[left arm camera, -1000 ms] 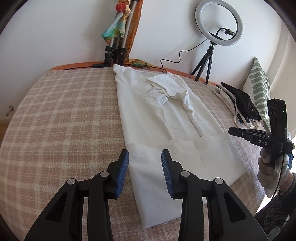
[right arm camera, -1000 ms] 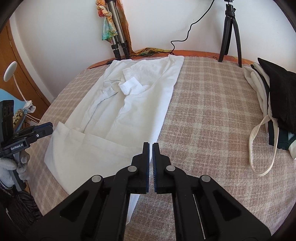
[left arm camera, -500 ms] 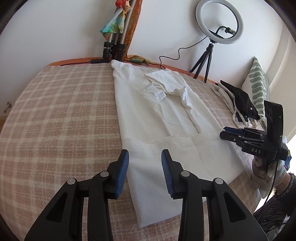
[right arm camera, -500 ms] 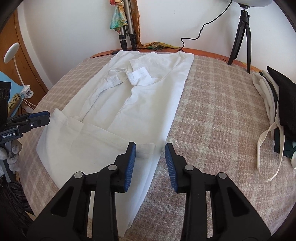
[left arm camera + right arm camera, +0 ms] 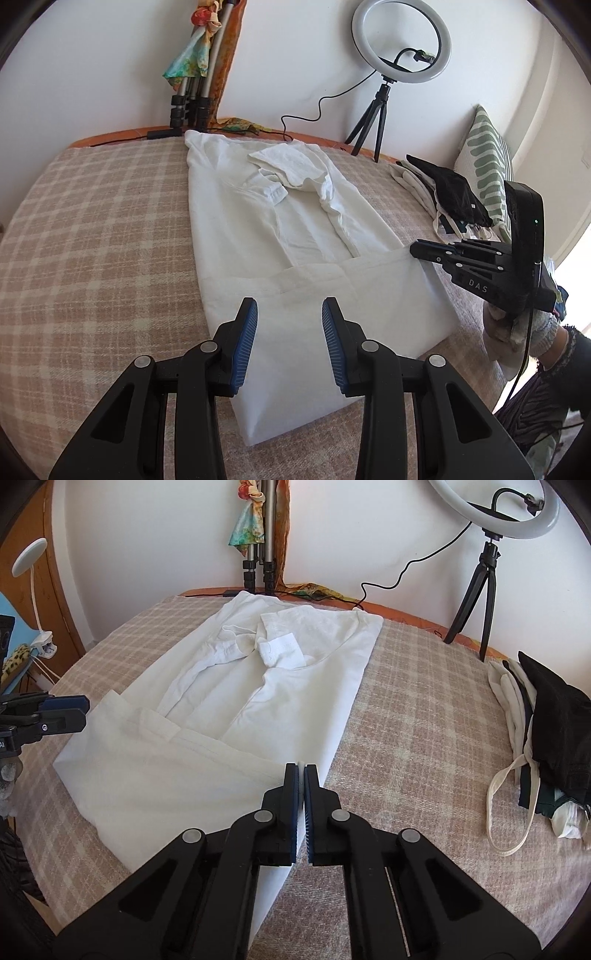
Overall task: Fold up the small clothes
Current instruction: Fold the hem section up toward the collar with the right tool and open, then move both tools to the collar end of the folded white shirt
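A white T-shirt (image 5: pixel 258 221) lies lengthwise on the plaid bed cover, sleeves folded inward and its bottom hem folded up over the body. It also shows in the right wrist view (image 5: pixel 280 686). My left gripper (image 5: pixel 289 325) is open, hovering just above the folded-up hem near its left part. My right gripper (image 5: pixel 304 775) is shut on the hem's edge at the shirt's right side; a sliver of white cloth shows between its pads. In the left wrist view the right gripper (image 5: pixel 417 253) touches the hem corner. The left gripper (image 5: pixel 83 712) shows at the shirt's left edge.
A pile of black and white clothes (image 5: pixel 543 716) lies at the right of the bed. A ring light on a tripod (image 5: pixel 400 40) and tripod legs with a colourful scarf (image 5: pixel 192 74) stand at the far edge. A striped pillow (image 5: pixel 487 166) leans at the right.
My right gripper was shut, opened half a second ago, then moved onto the hem's right edge and shut on it. My left gripper stayed open and moved slightly forward over the hem.
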The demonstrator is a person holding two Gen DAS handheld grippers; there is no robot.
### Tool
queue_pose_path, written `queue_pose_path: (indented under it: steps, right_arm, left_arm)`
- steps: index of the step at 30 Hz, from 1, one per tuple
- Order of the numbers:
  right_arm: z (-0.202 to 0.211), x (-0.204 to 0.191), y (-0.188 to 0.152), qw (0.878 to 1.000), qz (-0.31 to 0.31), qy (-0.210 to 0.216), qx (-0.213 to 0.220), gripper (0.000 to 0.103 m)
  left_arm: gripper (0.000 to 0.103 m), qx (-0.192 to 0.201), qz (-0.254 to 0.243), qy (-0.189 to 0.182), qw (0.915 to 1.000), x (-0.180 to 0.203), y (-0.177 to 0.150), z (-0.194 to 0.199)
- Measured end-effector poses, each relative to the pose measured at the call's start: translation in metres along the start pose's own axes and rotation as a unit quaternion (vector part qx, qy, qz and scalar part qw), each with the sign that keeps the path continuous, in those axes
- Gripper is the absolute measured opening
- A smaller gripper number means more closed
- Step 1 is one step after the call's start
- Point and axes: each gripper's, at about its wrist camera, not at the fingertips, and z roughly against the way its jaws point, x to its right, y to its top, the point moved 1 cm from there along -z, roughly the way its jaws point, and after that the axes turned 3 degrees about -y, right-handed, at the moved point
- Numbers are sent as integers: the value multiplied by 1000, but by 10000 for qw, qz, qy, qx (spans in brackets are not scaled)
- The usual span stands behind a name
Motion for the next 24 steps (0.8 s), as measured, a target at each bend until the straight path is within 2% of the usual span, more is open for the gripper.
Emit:
queue_pose_path:
  steps: [2,4,5,7,9,12,15,17,19,21,22,24]
  right_arm:
    - [1,-2,0,9997,34,222,-21,3]
    - [1,-5,1,9994,63,326,-117,6]
    - [3,-6,1,9995,50,291,-104,13]
    - [11,-5,2,9999,35,112,63,18]
    - [22,-5,0,9991,23,388,177,18]
    - [31,-15,-10,9968,92,782,106,18]
    - [30,-30,-26,9952,454,849,-165,18]
    - [31,-33,-35,9941,516,920,-261,18]
    - [30,-37,-41,9939,659,832,-316,18]
    - [23,-36,-46,9945,790,562,-390,18]
    - [20,-33,-48,9947,807,471,-436,18]
    - [19,-24,-49,9954,709,479,-429,23]
  left_arm:
    - [33,-231,-151,267,9993,1,-4,-12]
    - [33,-430,6,402,9983,-7,-10,-21]
    - [33,-444,60,513,9977,-11,-13,-22]
    - [33,-368,45,661,9971,-14,-13,-19]
    - [33,-299,-33,853,9959,-17,-11,-17]
    - [33,-315,38,927,9952,-27,-11,-18]
    - [33,-288,242,854,9956,-35,-16,-10]
    - [32,-222,147,841,9961,-27,-20,-1]
    - [32,-319,-256,873,9953,-12,-25,-1]
    - [33,-556,-544,1031,9916,-7,-31,-11]
    - [33,-436,-522,1000,9927,-8,-33,-9]
    - [35,-447,-424,890,9941,-16,-33,-7]
